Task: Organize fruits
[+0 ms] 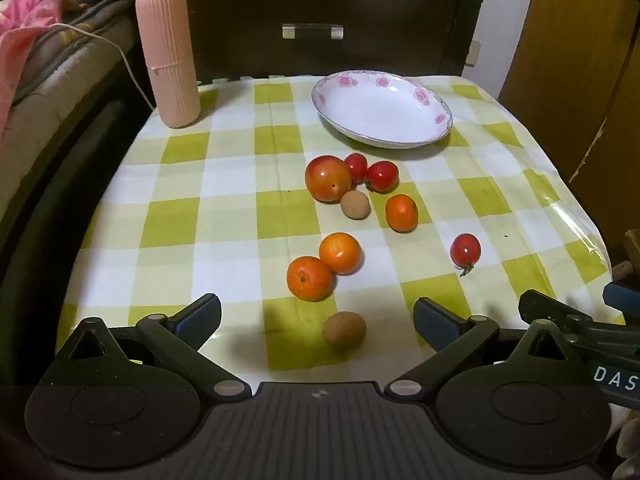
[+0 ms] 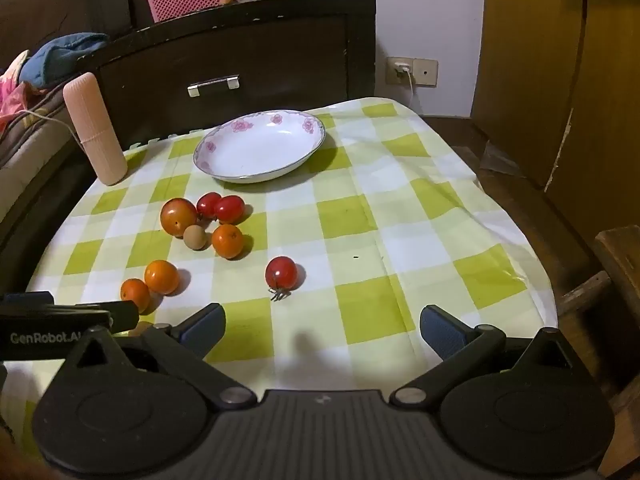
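Loose fruit lies on the green-and-white checked tablecloth. A large red-orange fruit, two cherry tomatoes, a tan longan and a small orange cluster below the empty white flowered plate. Two oranges touch nearer me, and a second longan lies between the open fingers of my left gripper. A lone stemmed cherry tomato sits just ahead of my right gripper, which is open and holds nothing. The plate is also seen in the right wrist view.
A tall pink ribbed case stands at the table's back left corner. A dark wooden drawer front rises behind the table. Bedding and a white cable lie to the left. A wooden cabinet stands to the right.
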Tool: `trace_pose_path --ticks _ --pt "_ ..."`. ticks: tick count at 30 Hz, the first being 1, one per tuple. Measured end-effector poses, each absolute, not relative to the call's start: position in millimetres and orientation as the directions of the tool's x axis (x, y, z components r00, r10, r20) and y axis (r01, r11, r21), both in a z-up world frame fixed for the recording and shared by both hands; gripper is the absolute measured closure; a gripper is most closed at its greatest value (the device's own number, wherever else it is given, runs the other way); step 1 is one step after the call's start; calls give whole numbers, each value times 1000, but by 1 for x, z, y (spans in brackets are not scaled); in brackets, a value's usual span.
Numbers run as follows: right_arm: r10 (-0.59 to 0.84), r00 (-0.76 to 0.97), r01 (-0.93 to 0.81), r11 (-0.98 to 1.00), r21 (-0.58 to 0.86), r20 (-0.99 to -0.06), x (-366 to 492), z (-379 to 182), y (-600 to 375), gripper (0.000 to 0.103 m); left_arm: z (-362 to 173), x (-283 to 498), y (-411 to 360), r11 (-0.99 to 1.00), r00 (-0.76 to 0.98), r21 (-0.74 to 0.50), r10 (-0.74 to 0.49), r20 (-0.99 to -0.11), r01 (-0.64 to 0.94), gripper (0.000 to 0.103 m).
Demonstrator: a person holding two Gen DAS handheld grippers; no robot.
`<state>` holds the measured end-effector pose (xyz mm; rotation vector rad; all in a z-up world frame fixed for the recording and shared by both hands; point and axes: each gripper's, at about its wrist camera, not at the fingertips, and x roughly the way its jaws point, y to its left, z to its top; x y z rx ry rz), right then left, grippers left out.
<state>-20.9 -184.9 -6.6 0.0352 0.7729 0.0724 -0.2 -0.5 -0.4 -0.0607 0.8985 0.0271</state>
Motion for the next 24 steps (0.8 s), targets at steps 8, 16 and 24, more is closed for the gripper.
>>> trace_pose_path --ticks 8,16,24 --pt "74 708 -48 997 58 -703 -21 -9 -183 1 -7 -1 1 998 608 -42 -5 -794 -47 0" --pt "80 696 -57 997 55 -714 -19 -13 -182 1 -11 -1 0 997 593 -50 -9 -805 -53 0" --pt "76 691 -62 997 47 -719 -20 -14 -180 1 -12 -1 0 998 580 -44 -6 -815 -52 0"
